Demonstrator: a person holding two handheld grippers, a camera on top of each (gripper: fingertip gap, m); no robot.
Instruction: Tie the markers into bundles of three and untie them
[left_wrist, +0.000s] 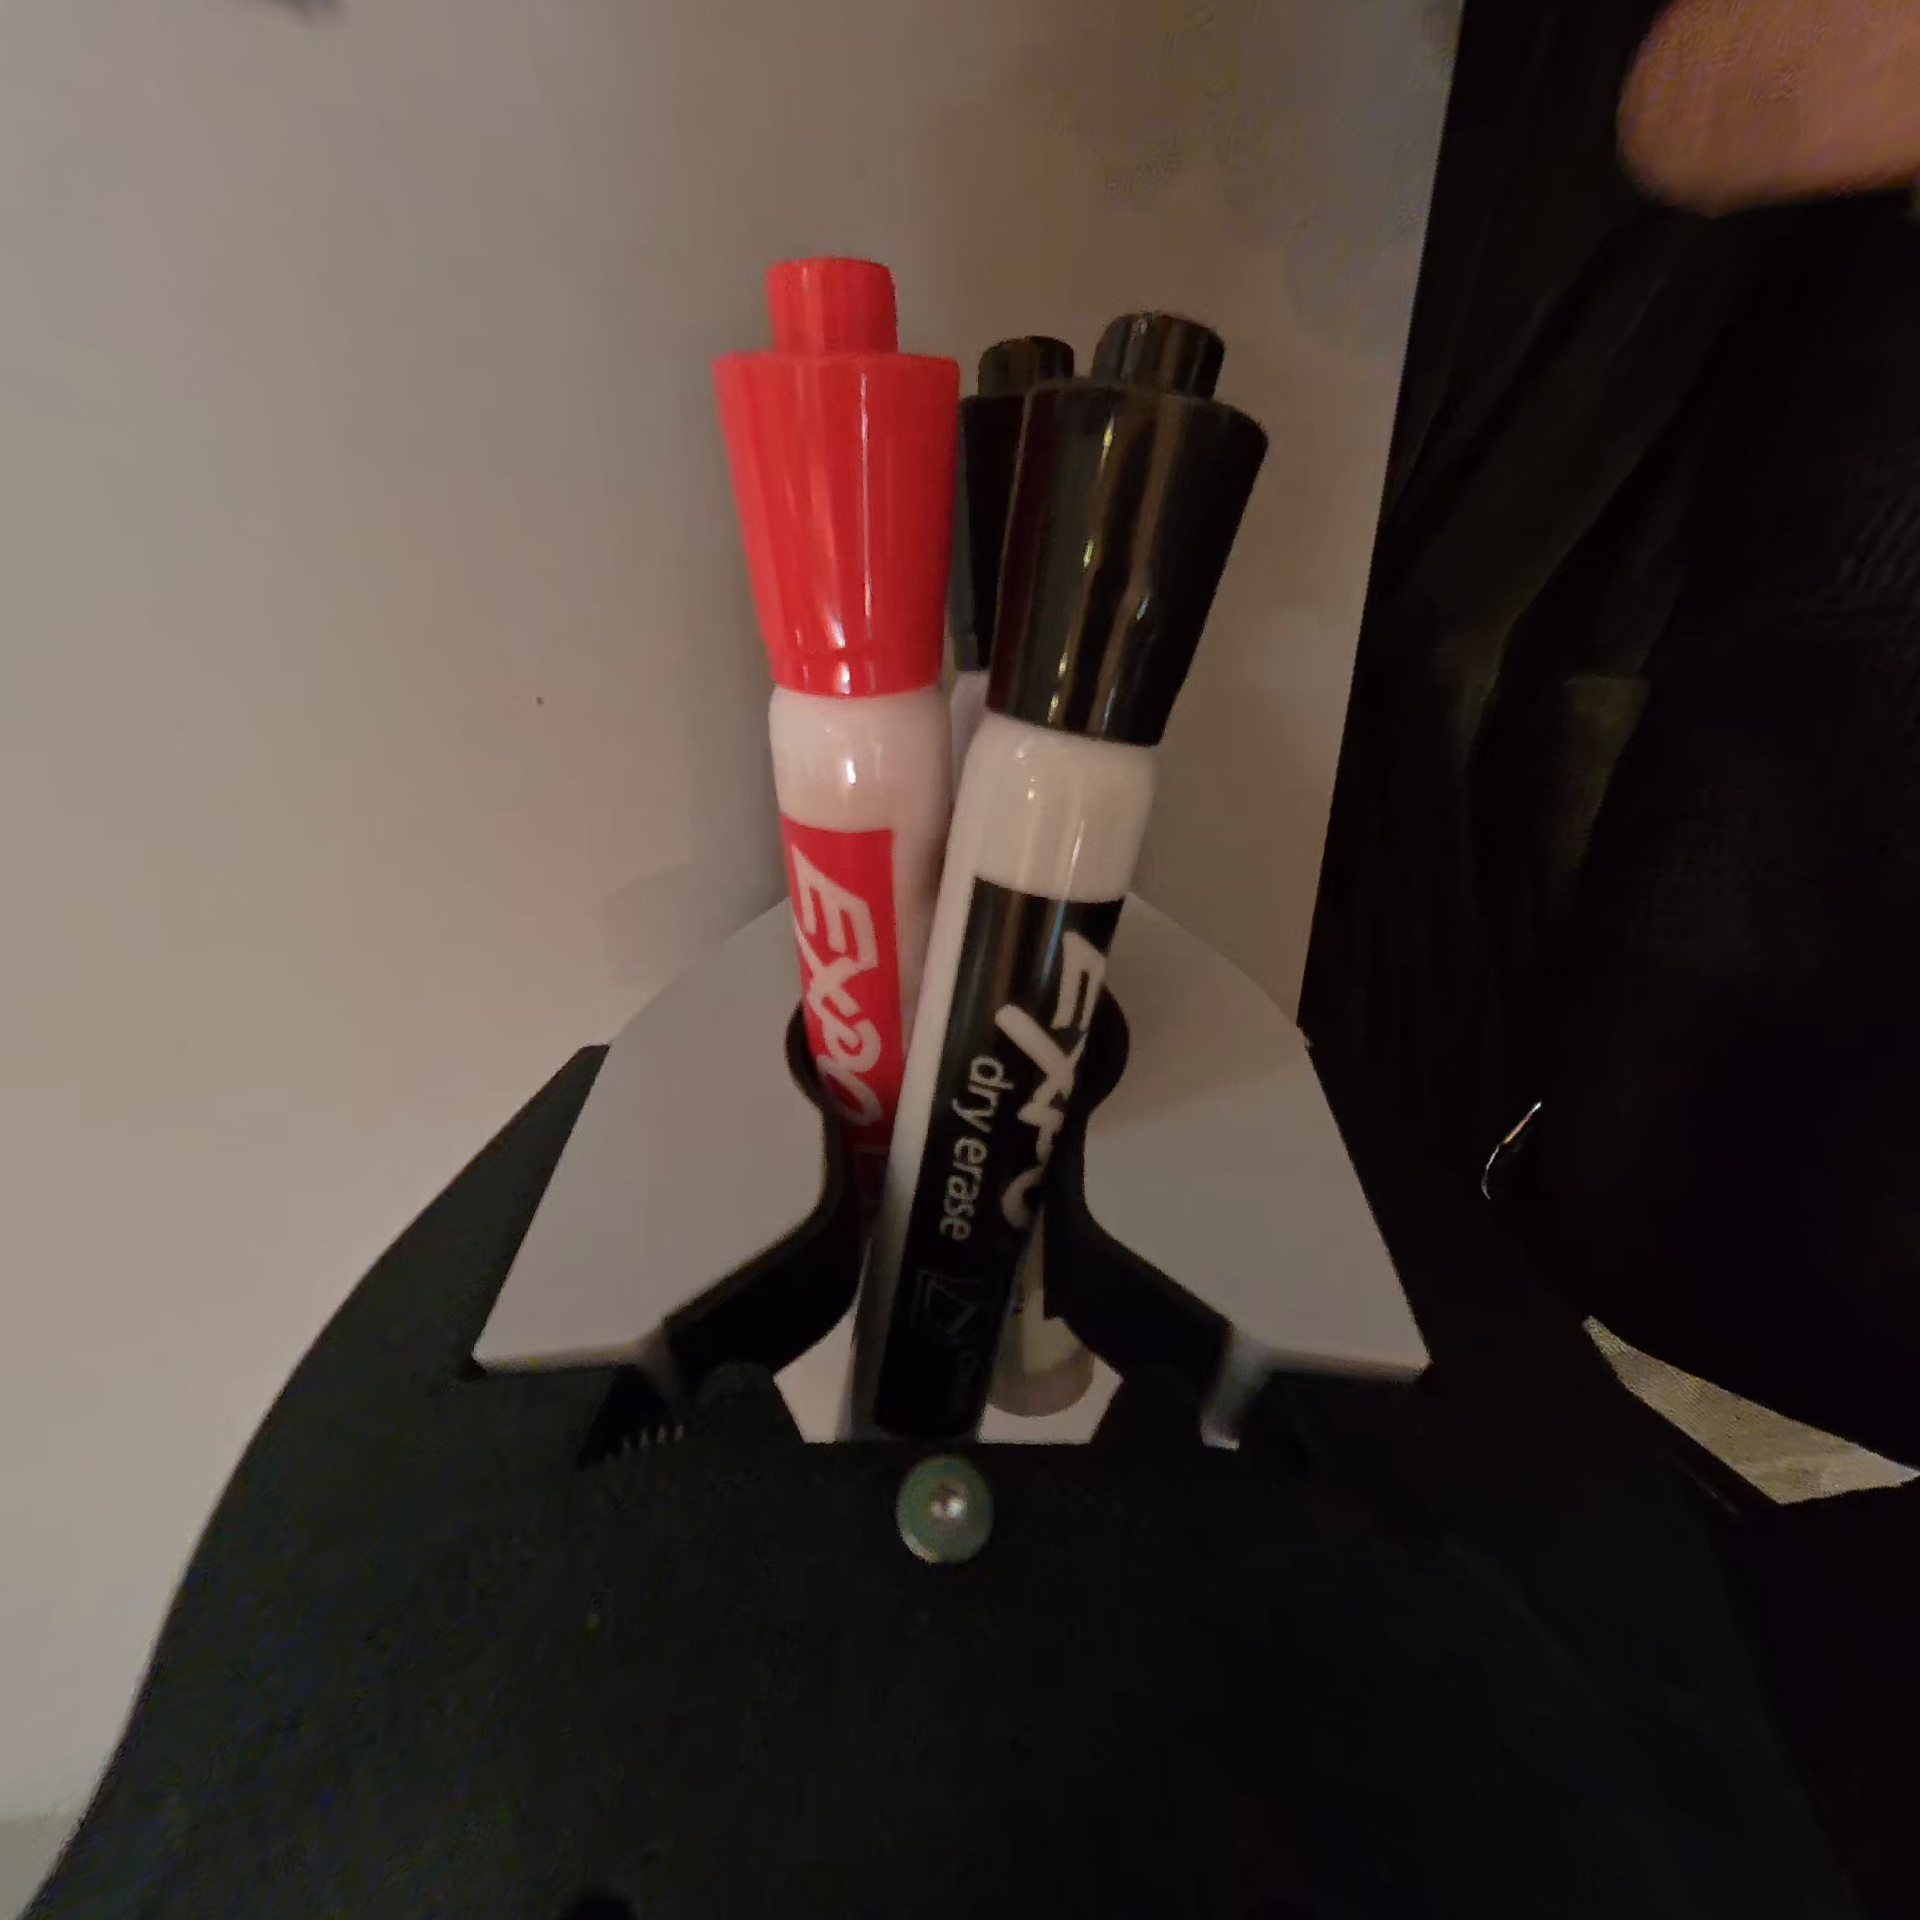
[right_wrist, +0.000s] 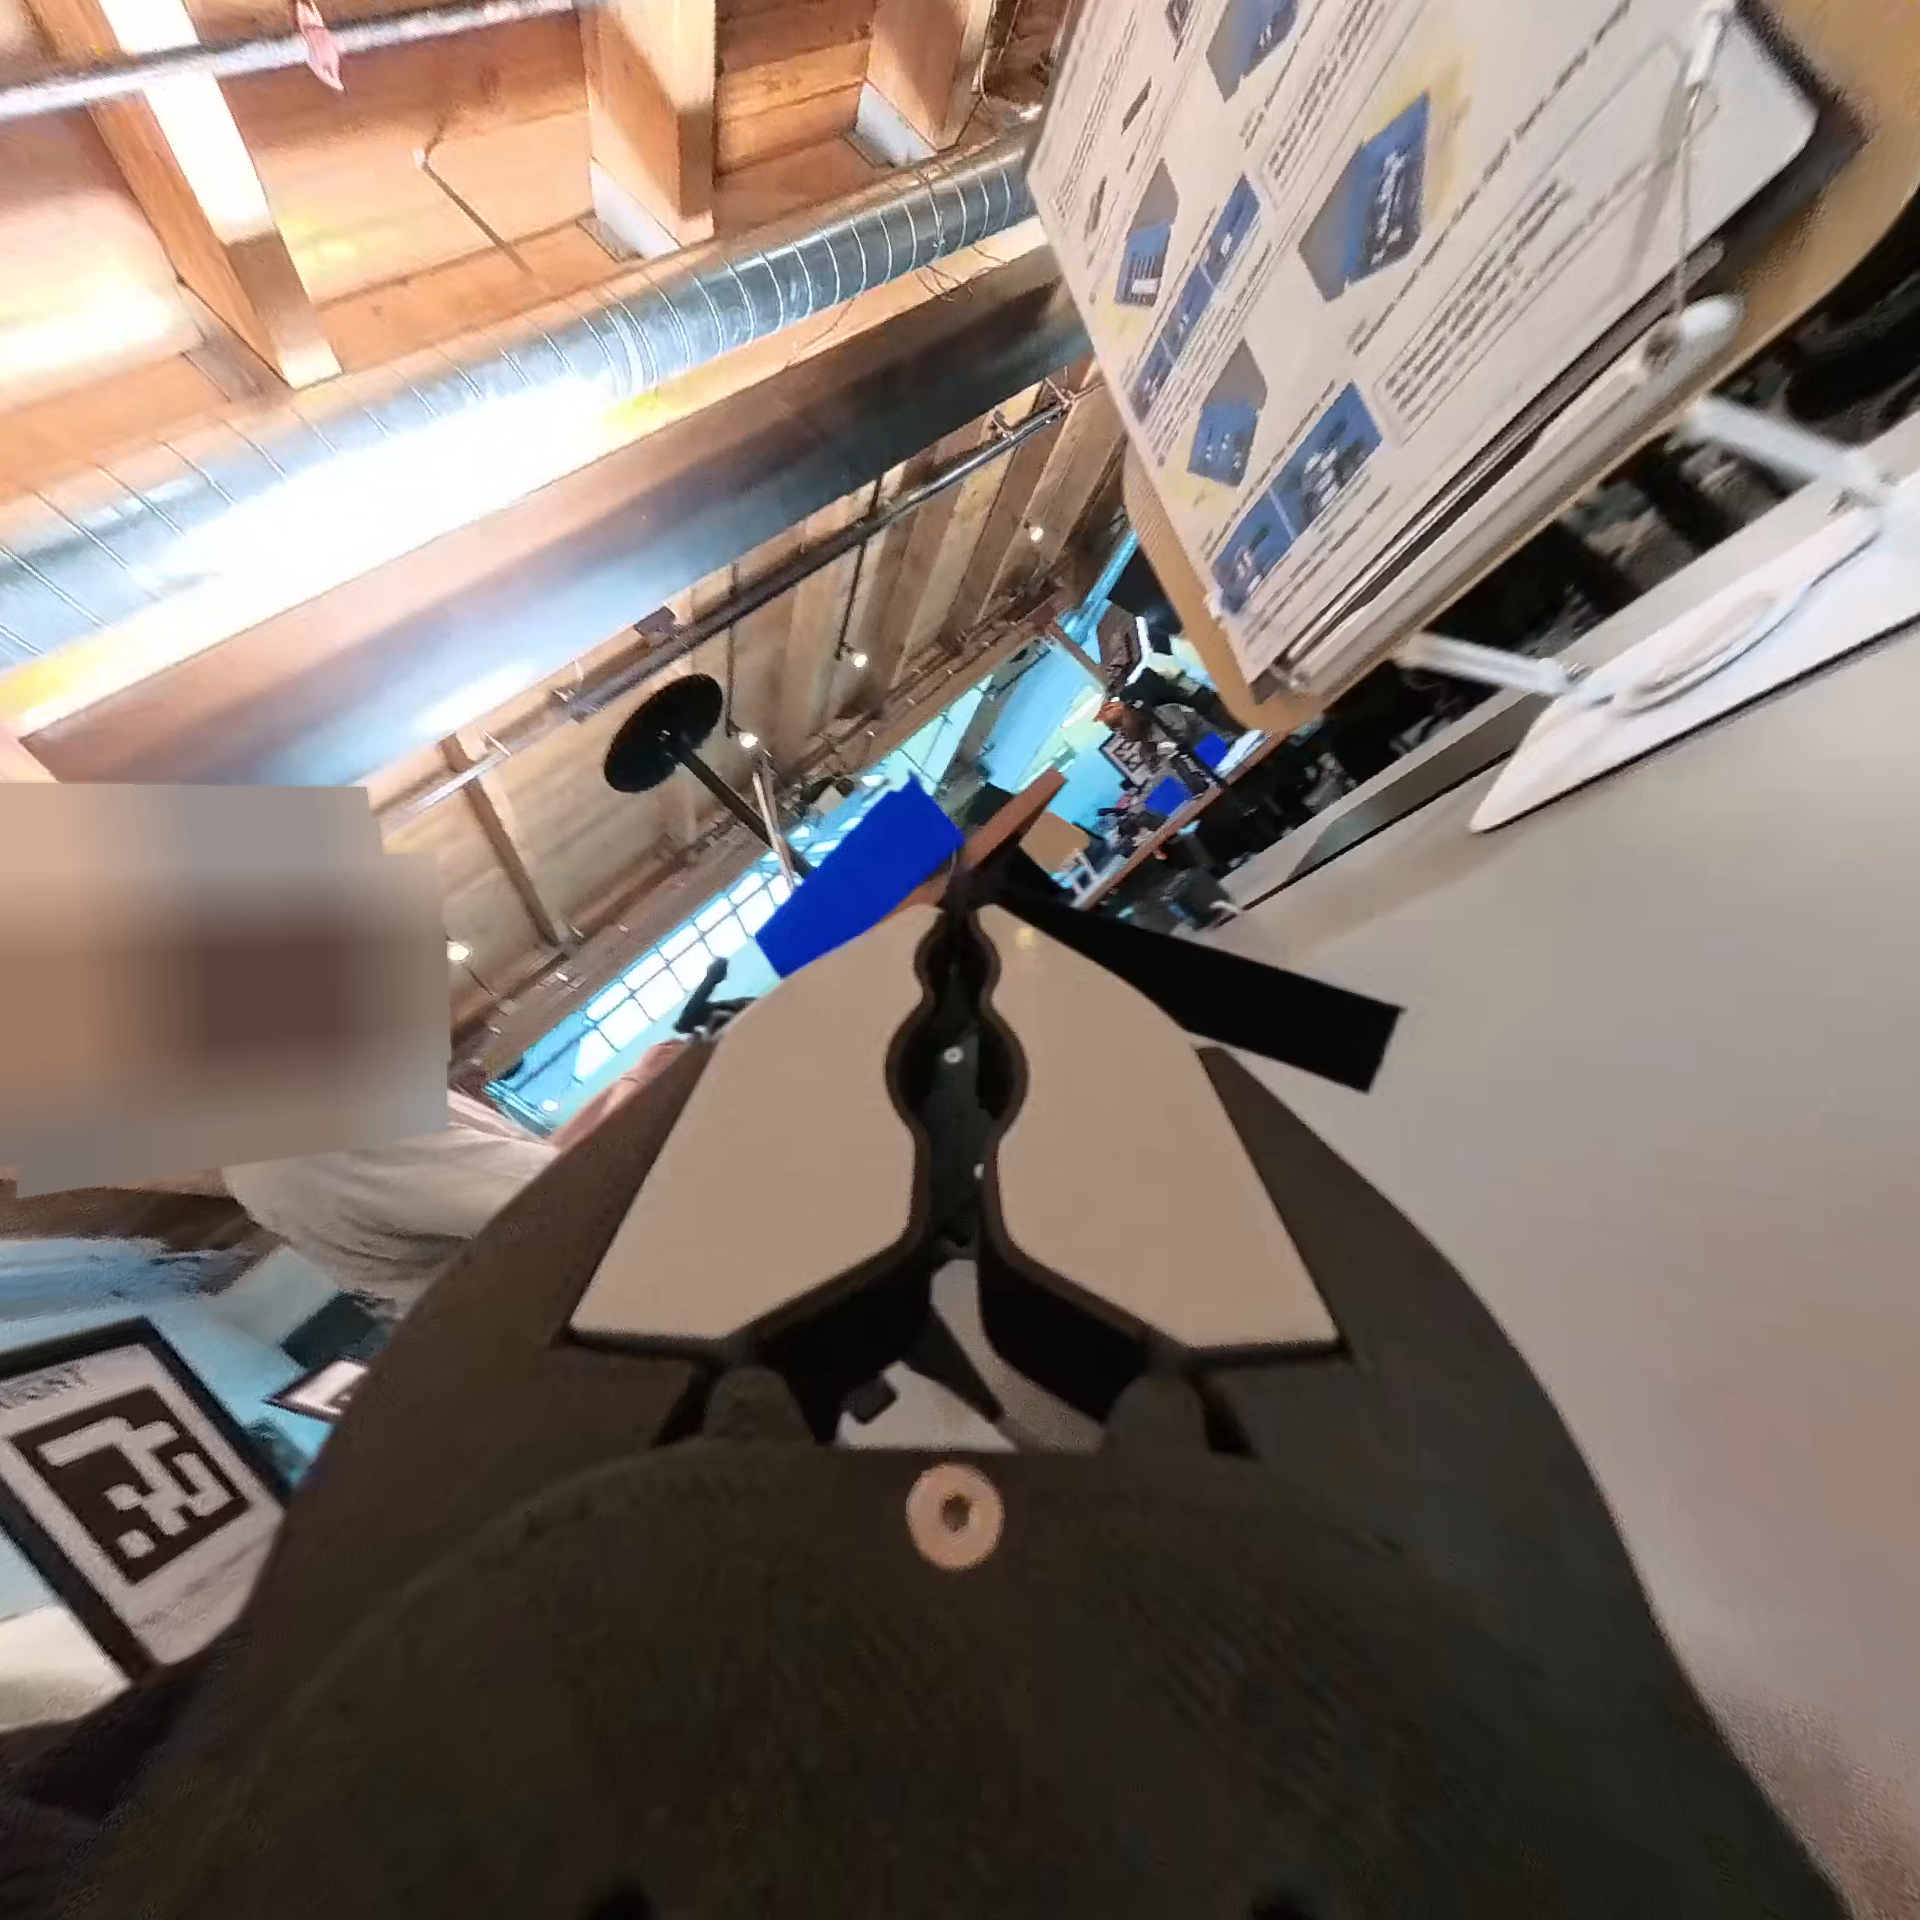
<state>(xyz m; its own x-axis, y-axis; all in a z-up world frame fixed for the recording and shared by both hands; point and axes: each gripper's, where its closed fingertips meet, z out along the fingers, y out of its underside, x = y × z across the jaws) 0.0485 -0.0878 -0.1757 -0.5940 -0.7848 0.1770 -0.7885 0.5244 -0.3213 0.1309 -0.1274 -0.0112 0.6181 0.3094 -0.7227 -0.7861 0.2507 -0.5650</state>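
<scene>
While our left gripper (left_wrist: 951, 1060) clamps three markers, one red marker (left_wrist: 836, 582) and two black markers (left_wrist: 1117, 582), caps forward, our right gripper (right_wrist: 961, 920) pinches the black strap (right_wrist: 1226, 1003); we should wrap it snugly around the barrels, keeping tension.

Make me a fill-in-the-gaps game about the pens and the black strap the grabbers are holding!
1. The left gripper holds ___ markers.
2. One marker has a red cap; the front marker has a ___ cap.
3. The right gripper is shut on a ___ strap.

Missing words: three; black; black
</scene>
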